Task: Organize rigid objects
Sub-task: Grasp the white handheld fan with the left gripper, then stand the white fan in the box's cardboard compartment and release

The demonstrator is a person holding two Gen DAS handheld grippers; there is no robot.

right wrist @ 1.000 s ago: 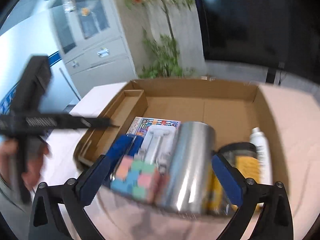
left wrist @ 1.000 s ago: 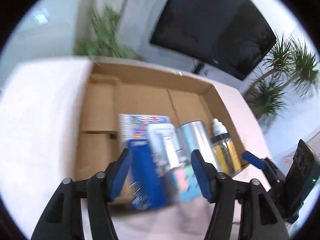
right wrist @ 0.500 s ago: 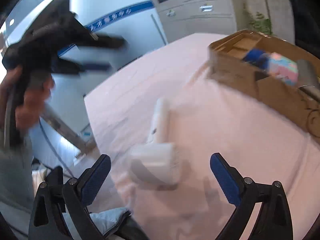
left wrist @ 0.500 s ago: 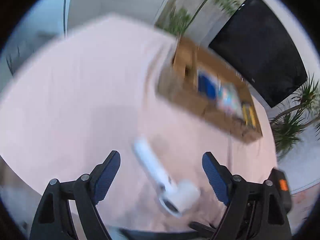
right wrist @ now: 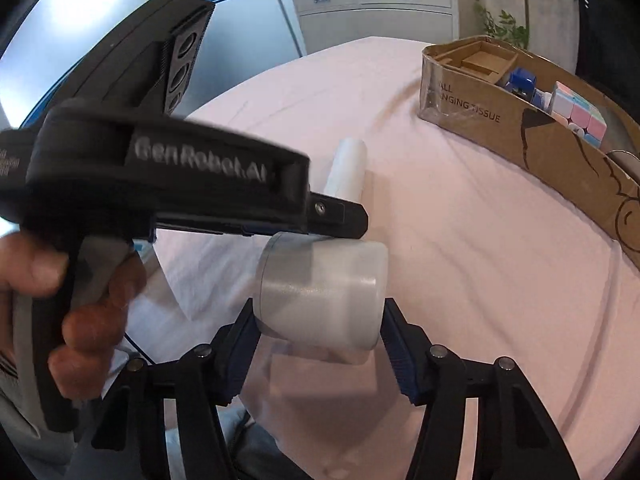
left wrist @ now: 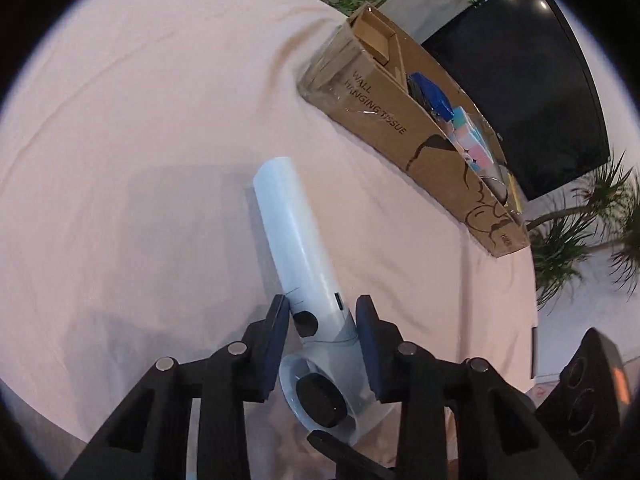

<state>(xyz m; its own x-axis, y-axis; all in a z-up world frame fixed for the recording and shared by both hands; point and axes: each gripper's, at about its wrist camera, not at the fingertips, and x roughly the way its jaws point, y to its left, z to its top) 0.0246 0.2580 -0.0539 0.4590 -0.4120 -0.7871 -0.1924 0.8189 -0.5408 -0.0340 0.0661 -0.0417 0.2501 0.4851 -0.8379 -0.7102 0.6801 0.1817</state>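
Pink cloth-covered table fills both views. On its far side stands the open brown cardboard box printed "WALL HANGING TISSUE", already holding a blue item and a pastel puzzle cube, among things partly hidden by the box wall.

Well apart from the box, near the table's front edge, lies the white plastic handheld fan: long tubular handle pointing away, short drum-shaped head toward the person.

Left gripper: jaws have just been closing and now flank the neck of the fan where handle meets head; one blue pad appears to touch, the other shows a thin gap, so not yet a firm pinch. A hand holds this tool.

Right gripper: jaws have also just been closing; both pads sit against the flanks of the fan's head, apparently clamping it.

Step in hand, as judged: two-handed pickup of the fan, the last loose object in view. Next move calls for finishing the left pinch, lifting level with both tools together, then carrying to a free gap in the box.
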